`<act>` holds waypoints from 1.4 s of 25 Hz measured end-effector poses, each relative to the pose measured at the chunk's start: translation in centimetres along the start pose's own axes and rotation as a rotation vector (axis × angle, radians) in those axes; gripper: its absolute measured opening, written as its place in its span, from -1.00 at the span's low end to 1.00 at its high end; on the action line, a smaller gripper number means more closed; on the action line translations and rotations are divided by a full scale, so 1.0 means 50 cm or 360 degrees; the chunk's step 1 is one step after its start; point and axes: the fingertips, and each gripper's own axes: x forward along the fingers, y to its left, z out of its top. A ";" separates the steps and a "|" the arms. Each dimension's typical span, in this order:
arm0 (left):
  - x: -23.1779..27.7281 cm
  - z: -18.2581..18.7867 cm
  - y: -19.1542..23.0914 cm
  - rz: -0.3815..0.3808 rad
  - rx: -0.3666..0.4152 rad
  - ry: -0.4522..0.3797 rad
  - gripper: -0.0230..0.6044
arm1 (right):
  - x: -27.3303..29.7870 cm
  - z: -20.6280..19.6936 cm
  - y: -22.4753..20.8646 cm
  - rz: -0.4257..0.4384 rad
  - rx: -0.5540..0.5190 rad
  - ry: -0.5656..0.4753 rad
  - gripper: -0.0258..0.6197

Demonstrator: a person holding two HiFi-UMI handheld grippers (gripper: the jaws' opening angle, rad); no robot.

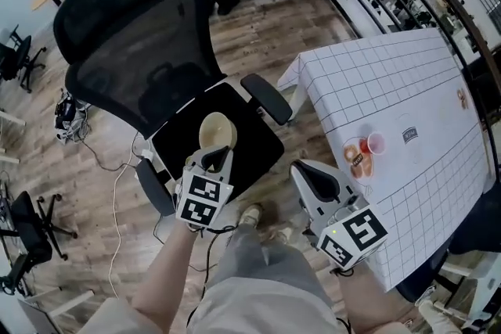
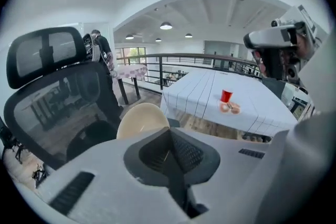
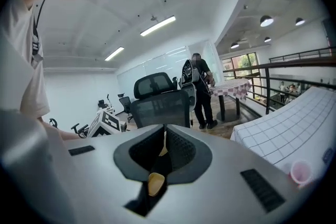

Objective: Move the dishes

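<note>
The left gripper [image 1: 216, 157] is pinching the round cream bowl [image 1: 217, 129] by its near rim. The right gripper [image 1: 308, 173], nipping a thin cream sliver [image 3: 156, 183], is hanging nearer the white gridded table [image 1: 391, 82].

The office chair [image 1: 133, 51] stands left of the table [image 1: 391, 82], with the bowl [image 1: 217, 131] over its seat [image 1: 262, 138], clamped by the rim in the left gripper [image 1: 214, 159]. On the table's near edge a cup [image 1: 376, 143] stands just right of two small round items [image 1: 358, 156]. The right gripper [image 1: 304, 170] hangs between chair and table, a thin piece [image 3: 156, 183] pinched between its jaws
</note>
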 end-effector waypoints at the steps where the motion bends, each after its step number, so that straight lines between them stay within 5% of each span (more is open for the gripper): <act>1: -0.009 0.029 -0.012 -0.0012 0.0004 -0.0034 -0.88 | -0.019 0.018 -0.003 -0.0027 -0.0026 -0.0020 -0.84; 9: -0.068 0.253 -0.111 -0.0125 0.0097 -0.0322 -0.88 | -0.151 0.154 -0.028 -0.0225 -0.0242 -0.0222 -0.84; 18: -0.181 0.463 -0.216 -0.0241 0.0224 -0.0665 -0.88 | -0.306 0.232 -0.045 -0.0428 -0.0281 -0.0381 -0.84; 25: -0.278 0.585 -0.315 -0.0457 0.0315 -0.0920 -0.88 | -0.440 0.286 -0.069 -0.0657 -0.0337 -0.0525 -0.84; 29: -0.338 0.648 -0.366 -0.0430 0.0470 -0.1046 -0.88 | -0.523 0.323 -0.065 -0.0744 -0.0373 -0.0600 -0.84; 35: -0.406 0.713 -0.449 -0.0574 0.0537 -0.1243 -0.88 | -0.652 0.386 -0.029 -0.0879 -0.0466 -0.0776 -0.84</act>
